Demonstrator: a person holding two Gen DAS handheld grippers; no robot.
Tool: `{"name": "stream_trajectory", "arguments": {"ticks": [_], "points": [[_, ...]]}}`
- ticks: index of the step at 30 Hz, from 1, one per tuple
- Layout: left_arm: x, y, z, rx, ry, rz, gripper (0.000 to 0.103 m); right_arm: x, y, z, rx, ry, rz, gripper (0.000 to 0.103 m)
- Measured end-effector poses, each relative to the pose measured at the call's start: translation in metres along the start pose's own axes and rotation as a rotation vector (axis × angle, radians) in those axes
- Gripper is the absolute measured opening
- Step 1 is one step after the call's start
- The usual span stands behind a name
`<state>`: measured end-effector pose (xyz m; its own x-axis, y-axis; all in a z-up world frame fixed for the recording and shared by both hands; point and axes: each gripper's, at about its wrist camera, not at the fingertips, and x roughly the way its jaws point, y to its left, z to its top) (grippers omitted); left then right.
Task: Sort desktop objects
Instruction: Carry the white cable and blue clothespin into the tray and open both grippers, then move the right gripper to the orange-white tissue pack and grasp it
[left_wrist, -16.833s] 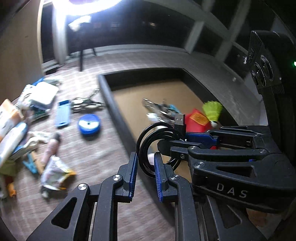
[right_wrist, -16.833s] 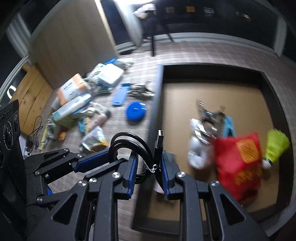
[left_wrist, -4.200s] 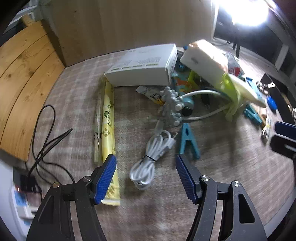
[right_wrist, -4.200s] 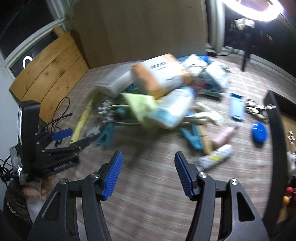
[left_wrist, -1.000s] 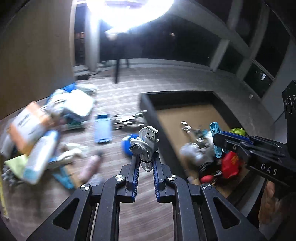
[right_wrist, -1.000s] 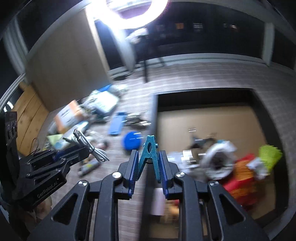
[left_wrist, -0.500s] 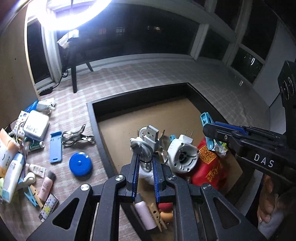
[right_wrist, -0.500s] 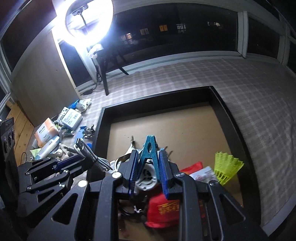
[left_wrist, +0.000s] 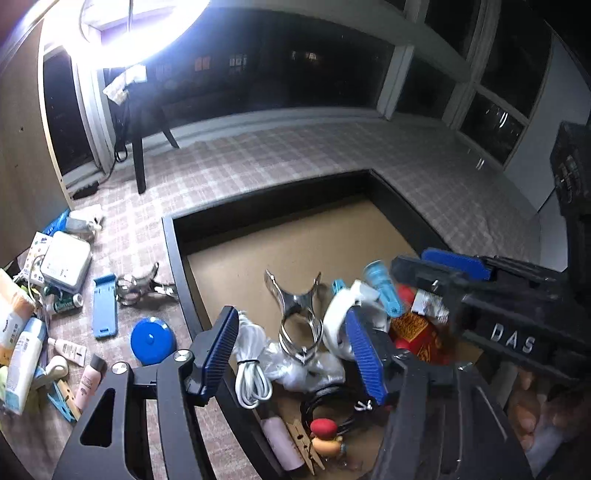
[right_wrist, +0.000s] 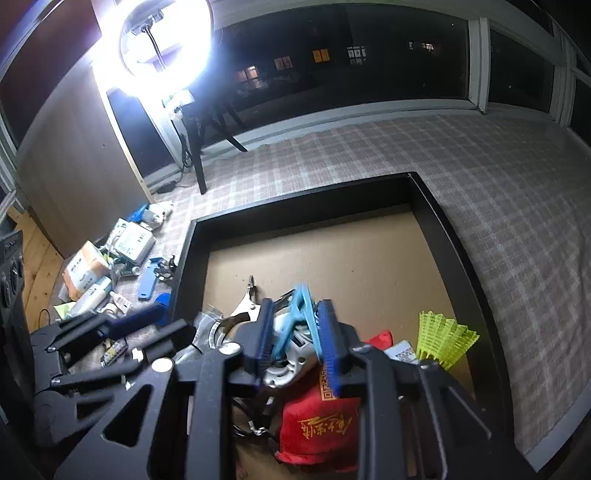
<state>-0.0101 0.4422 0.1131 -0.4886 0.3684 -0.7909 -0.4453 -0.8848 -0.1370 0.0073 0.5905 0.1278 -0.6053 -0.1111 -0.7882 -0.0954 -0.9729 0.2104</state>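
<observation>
My left gripper (left_wrist: 291, 350) hangs over the near corner of the black tray (left_wrist: 173, 254), its jaws spread wide and holding nothing. Below them, inside the tray, I see the coiled white cable (left_wrist: 251, 354) lying against the left wall, beside a metal clamp (left_wrist: 299, 321) and a white round reel (left_wrist: 343, 317).

My right gripper (right_wrist: 295, 336) is also above the tray (right_wrist: 454, 236). A blue clothespin (right_wrist: 295, 317) stands between its jaws, but the frame is blurred and there looks to be a gap on one side, so I cannot tell whether they are pinching it. Under it lie a red pouch (right_wrist: 317, 424) and a yellow-green shuttlecock (right_wrist: 443, 339).

On the checked tabletop (left_wrist: 258, 158) left of the tray sit a blue round lid (left_wrist: 153, 339), a blue flat holder (left_wrist: 105, 306), tubes and boxes.
</observation>
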Motion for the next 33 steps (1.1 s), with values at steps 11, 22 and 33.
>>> {"name": "stream_trajectory", "arguments": {"ticks": [11,22,33], "points": [[-0.005,0.03,0.002,-0.049,0.002,0.039,0.056,0.003,0.016,0.007,0.004,0.001,0.015,0.055],[-0.048,0.127,-0.004,-0.239,-0.048,0.161,0.058,0.017,0.087,0.026,-0.096,0.002,0.11,0.055],[-0.089,0.244,-0.035,-0.479,-0.09,0.322,0.065,0.061,0.237,0.052,-0.352,0.078,0.306,0.061]]}}
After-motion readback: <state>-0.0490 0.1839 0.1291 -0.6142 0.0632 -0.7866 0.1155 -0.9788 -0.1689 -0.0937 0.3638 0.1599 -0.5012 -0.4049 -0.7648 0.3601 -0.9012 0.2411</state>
